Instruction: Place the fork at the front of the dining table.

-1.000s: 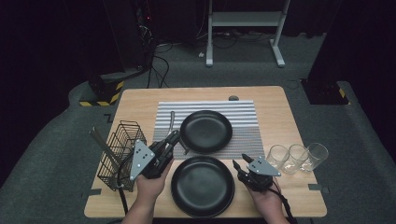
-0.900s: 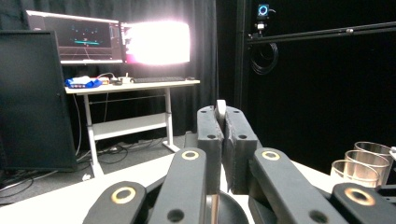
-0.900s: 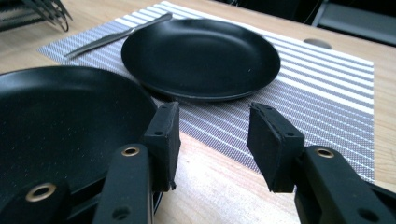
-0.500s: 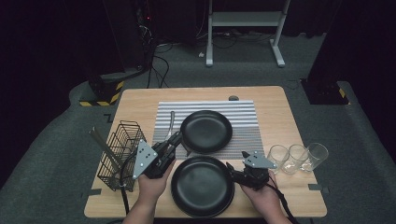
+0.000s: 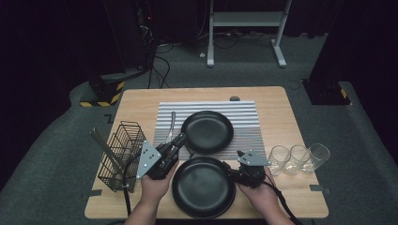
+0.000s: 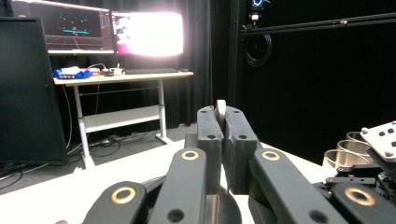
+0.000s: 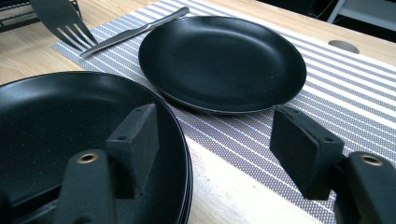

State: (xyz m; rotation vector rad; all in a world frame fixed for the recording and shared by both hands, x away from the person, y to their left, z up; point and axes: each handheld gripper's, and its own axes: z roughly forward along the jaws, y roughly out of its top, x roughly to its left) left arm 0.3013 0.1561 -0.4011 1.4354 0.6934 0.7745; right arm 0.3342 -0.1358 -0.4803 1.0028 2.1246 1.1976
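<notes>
Two black plates are on the table: the far plate (image 5: 207,132) (image 7: 224,60) rests on a striped placemat (image 5: 244,117), the near plate (image 5: 203,186) (image 7: 56,126) on bare wood at the front. My left gripper (image 5: 177,140) (image 6: 220,114) hovers at the near plate's left and is shut on a fork (image 6: 220,106), whose tines (image 7: 63,21) hang over the placemat's corner. A knife (image 5: 172,123) (image 7: 135,30) lies on the placemat left of the far plate. My right gripper (image 5: 233,168) (image 7: 217,133) is open at the near plate's right rim, one jaw over the plate and one outside it.
A wire basket (image 5: 119,154) holding utensils stands at the table's left edge. Three clear glasses (image 5: 295,159) (image 6: 343,154) stand in a row at the right, close behind my right hand. A cable hole (image 5: 234,98) sits near the far edge.
My right gripper has slid left until its jaws straddle the near plate's rim. The left gripper has kept its place and its hold.
</notes>
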